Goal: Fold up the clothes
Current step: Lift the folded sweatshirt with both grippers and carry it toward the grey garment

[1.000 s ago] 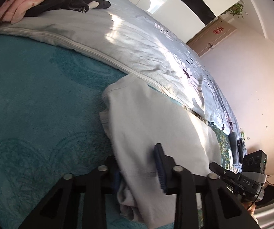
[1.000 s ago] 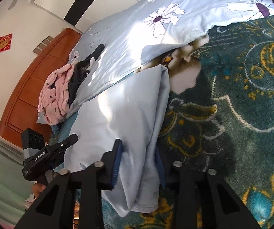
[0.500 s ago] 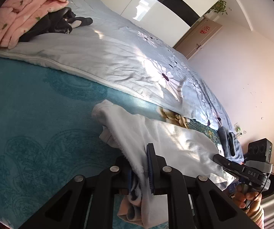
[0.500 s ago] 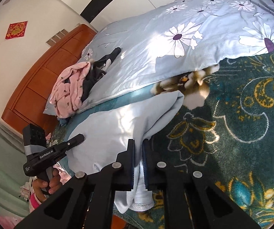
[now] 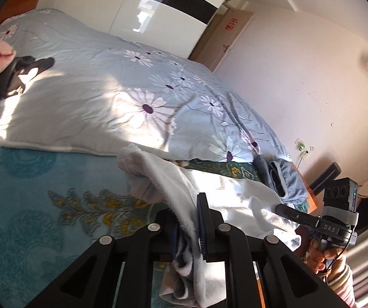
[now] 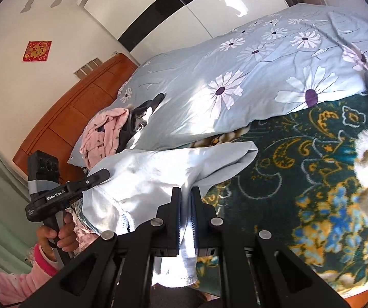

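A pale blue-white garment (image 5: pixel 238 195) (image 6: pixel 158 172) hangs stretched between both grippers above the teal patterned blanket (image 5: pixel 30 200) (image 6: pixel 299 169). My left gripper (image 5: pixel 187 205) is shut on one bunched edge of it, with cloth drooping below the jaws. My right gripper (image 6: pixel 186 200) is shut on the opposite edge, a flap dangling under it. In each wrist view the other hand-held gripper (image 5: pixel 320 225) (image 6: pixel 63 192) shows at the garment's far side. The garment's far fold (image 6: pixel 245 151) still rests near the blanket.
A light blue flowered duvet (image 5: pixel 112 92) (image 6: pixel 261 77) lies behind the blanket. Pink clothing (image 6: pixel 104 136) and a dark garment (image 5: pixel 17 74) sit on it near the wooden headboard (image 6: pixel 76 113). Grey folded clothes (image 5: pixel 279 177) lie at the bed's end. A white wardrobe (image 5: pixel 122 7) stands behind.
Both grippers closed on the garment's edges, then rose and lifted it off the blanket, so it now hangs stretched between them.
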